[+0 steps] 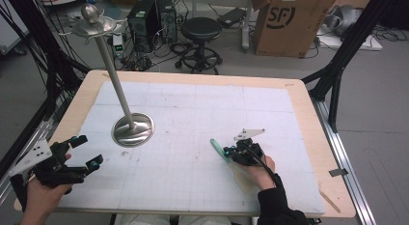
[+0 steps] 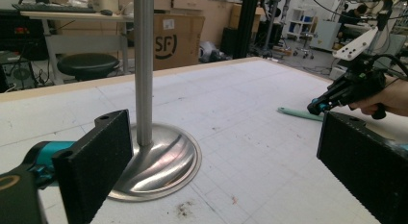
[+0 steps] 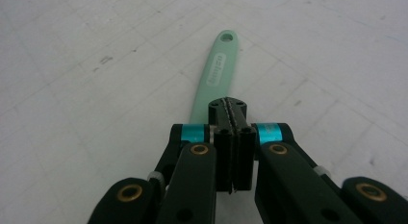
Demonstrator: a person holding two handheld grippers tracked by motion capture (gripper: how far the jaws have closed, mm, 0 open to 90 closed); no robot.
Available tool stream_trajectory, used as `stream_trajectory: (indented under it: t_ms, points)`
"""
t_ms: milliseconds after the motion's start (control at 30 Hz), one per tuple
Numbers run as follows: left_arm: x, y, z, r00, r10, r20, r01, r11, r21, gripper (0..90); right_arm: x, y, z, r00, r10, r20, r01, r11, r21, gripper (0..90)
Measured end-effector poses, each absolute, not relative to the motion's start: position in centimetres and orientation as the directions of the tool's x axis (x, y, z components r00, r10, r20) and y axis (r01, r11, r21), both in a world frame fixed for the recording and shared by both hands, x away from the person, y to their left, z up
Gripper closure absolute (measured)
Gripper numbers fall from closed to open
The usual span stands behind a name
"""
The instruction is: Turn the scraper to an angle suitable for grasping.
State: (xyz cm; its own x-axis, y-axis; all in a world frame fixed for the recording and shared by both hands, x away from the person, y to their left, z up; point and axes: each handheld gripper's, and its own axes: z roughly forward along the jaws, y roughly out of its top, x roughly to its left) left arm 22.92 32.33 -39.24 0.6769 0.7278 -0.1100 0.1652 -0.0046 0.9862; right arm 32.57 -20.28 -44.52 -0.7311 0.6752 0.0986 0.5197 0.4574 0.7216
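A mint-green handle [image 1: 216, 147] of a flat utensil lies on the white gridded mat [image 1: 193, 114]; its pale translucent blade [image 1: 242, 179] reaches back under the person's right hand. My right gripper [image 1: 227, 150] is shut, jaws pressed together just over the handle [image 3: 215, 72], which runs forward from beneath the right gripper's tips [image 3: 231, 106]. Whether the jaws pinch the utensil is unclear. My left gripper [image 1: 88, 151] hangs open at the mat's near left with nothing between its pads [image 2: 96, 159]. It faces a steel stand [image 2: 161, 159] and, farther off, the right gripper [image 2: 318, 106].
The steel stand has a round base [image 1: 133, 130], a tall leaning pole and a dish with a ball on top [image 1: 91, 20]. A wooden table edge [image 1: 316, 138] frames the mat. Behind the table are a black stool [image 1: 201, 29] and a cardboard box [image 1: 289, 22].
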Motion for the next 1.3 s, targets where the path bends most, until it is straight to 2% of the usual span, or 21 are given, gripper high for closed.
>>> stream_trajectory:
  t_ms: [800,967,1133,1233,1300]
  points:
    - [23.4,31.7,-39.4,0.688,0.717,-0.112,0.173,-0.011,0.985,6.0,30.8,-15.7,-44.2,-0.867,0.486,0.108,0.416,0.588,0.694,90.0]
    - [23.9,31.3,-39.4,0.697,0.708,-0.113,0.172,-0.013,0.985,6.0,30.4,-15.3,-43.9,-0.882,0.47,0.046,0.367,0.623,0.691,90.0]
    - [24.7,30.4,-39.4,0.713,0.692,-0.113,0.173,-0.017,0.985,6.0,29.7,-15.9,-43.0,-0.888,0.459,0.031,0.341,0.61,0.715,89.4]
    - [25.0,30.1,-39.4,0.719,0.686,-0.112,0.172,-0.02,0.985,6.0,29.2,-16.6,-42.1,-0.888,0.46,0.022,0.323,0.586,0.743,80.4]
    - [25.1,29.9,-39.4,0.723,0.682,-0.111,0.172,-0.022,0.985,6.0,29.0,-17.2,-41.5,-0.888,0.459,0.025,0.315,0.568,0.76,67.1]
